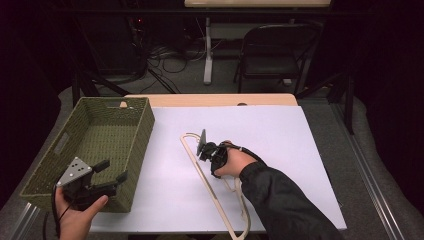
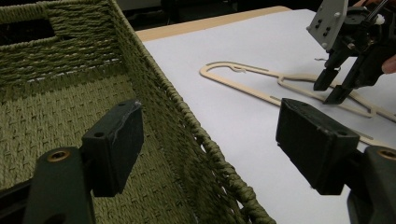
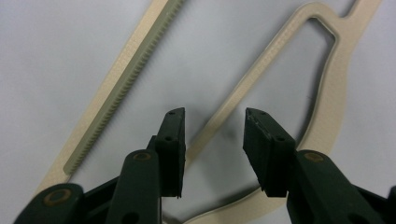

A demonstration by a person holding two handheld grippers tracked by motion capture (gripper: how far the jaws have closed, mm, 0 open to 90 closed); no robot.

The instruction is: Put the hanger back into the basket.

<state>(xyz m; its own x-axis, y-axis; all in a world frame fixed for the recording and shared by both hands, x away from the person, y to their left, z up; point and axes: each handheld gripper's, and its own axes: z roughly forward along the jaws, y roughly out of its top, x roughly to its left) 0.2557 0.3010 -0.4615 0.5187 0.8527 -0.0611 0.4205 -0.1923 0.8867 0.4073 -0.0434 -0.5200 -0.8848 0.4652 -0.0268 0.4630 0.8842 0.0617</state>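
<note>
your right gripper (image 1: 204, 148) sat in the middle of the high view, pointed down at the cream hanger (image 1: 212, 186), which lay flat on the white table sheet (image 1: 280, 135) and ran from the centre to the lower edge of the frame. in the right gripper view its jaws stood partly open, astride one thin bar of the hanger (image 3: 243, 93) — the pads were not pressing on it. your left gripper (image 1: 107, 171) was in the lower left of the high view, jaws wide and empty, hovering over the near right rim of the green woven basket (image 1: 145, 130) — one jaw above the basket's inside, the other above the sheet.
</note>
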